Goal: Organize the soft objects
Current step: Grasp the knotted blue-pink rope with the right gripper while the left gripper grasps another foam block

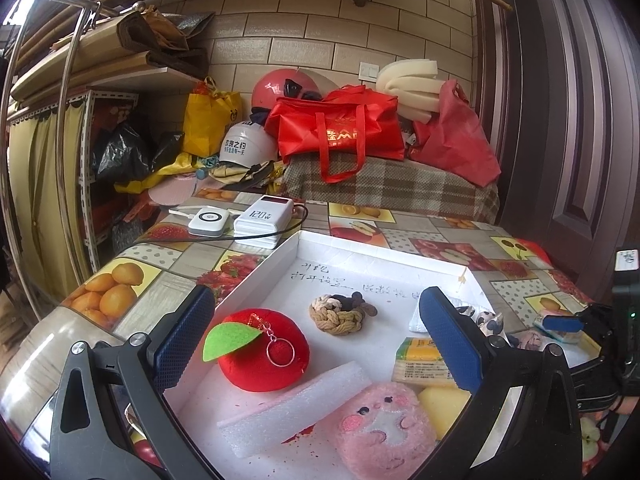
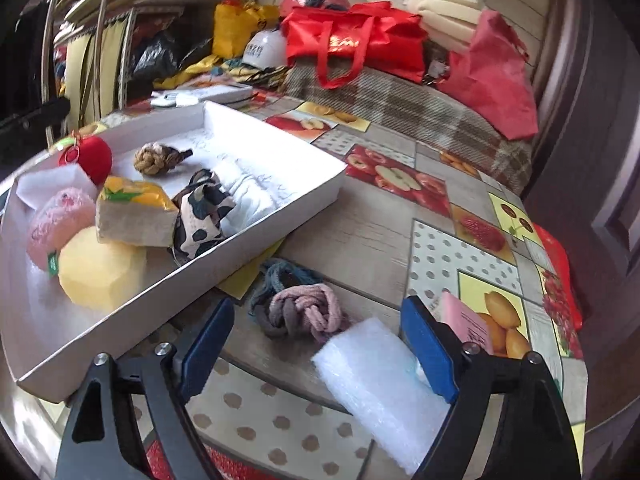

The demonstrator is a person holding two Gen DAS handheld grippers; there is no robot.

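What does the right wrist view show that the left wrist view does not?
Only the right wrist view: a white foam piece between the right gripper fingers, and a pink booklet.
Only the left wrist view: two white power banks behind the box.
Both: the white box, red plush apple, brown rope knot and yellow sponge.

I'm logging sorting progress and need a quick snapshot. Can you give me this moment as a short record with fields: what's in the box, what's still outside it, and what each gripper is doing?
container: white box on the fruit-print tablecloth
in box: red plush apple, brown rope knot, pink plush face, yellow sponge, packaged sponge, cow-print cloth, white foam strip
outside box: pink-grey rope knot, white foam block, pink packet
left gripper: jaws open over the box, holding nothing
right gripper: jaws open around the foam block, no grip visible
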